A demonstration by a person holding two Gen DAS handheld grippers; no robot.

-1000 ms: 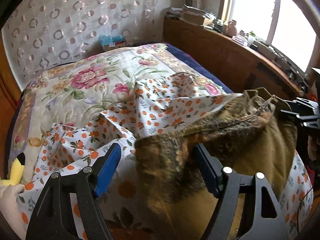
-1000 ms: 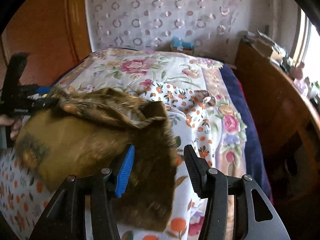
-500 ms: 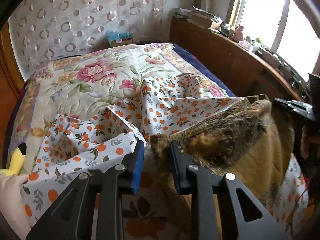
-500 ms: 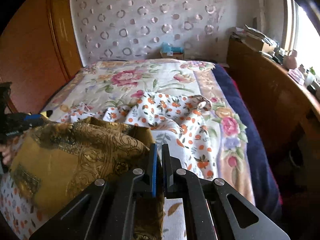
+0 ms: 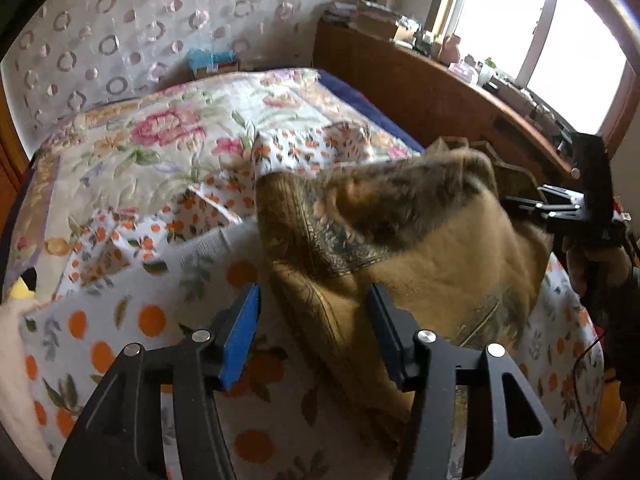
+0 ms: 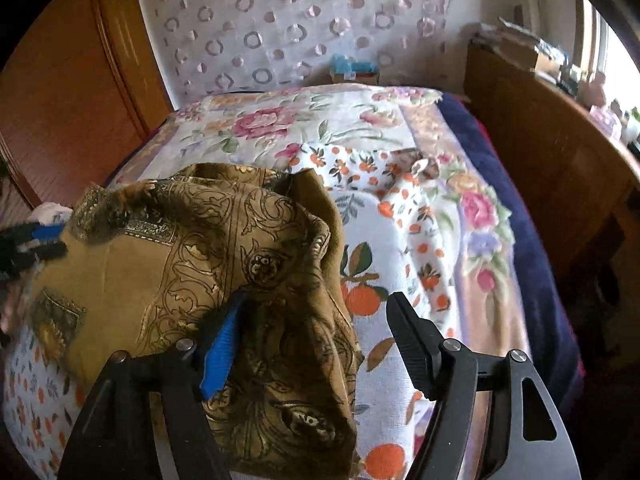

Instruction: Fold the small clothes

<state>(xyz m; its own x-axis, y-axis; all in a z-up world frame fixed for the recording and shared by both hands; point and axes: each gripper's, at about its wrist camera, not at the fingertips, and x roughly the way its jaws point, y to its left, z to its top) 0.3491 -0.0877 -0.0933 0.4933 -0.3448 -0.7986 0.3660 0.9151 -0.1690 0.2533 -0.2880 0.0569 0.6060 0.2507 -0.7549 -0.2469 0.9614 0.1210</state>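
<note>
A brown-gold patterned cloth (image 5: 420,252) lies bunched on the bed, on top of white fabric printed with oranges (image 5: 132,320). My left gripper (image 5: 314,332) is open, its jaws wide apart, with a fold of the cloth lying between them. My right gripper (image 6: 316,340) is open too, and the cloth (image 6: 224,248) drapes over its blue left finger (image 6: 222,356). The right gripper also shows in the left wrist view (image 5: 568,212) at the cloth's far edge. The left gripper shows at the left edge of the right wrist view (image 6: 28,240).
The bed has a floral quilt (image 5: 160,132) and a dark blue blanket edge (image 6: 520,208). A wooden ledge (image 5: 440,92) with clutter runs under the window on the right. A wooden panel (image 6: 68,92) stands on the left. A blue tissue box (image 6: 354,70) sits at the bed's head.
Both grippers were shut on the cloth half a second ago and have opened. The cloth has dropped and now lies slack on the bed.
</note>
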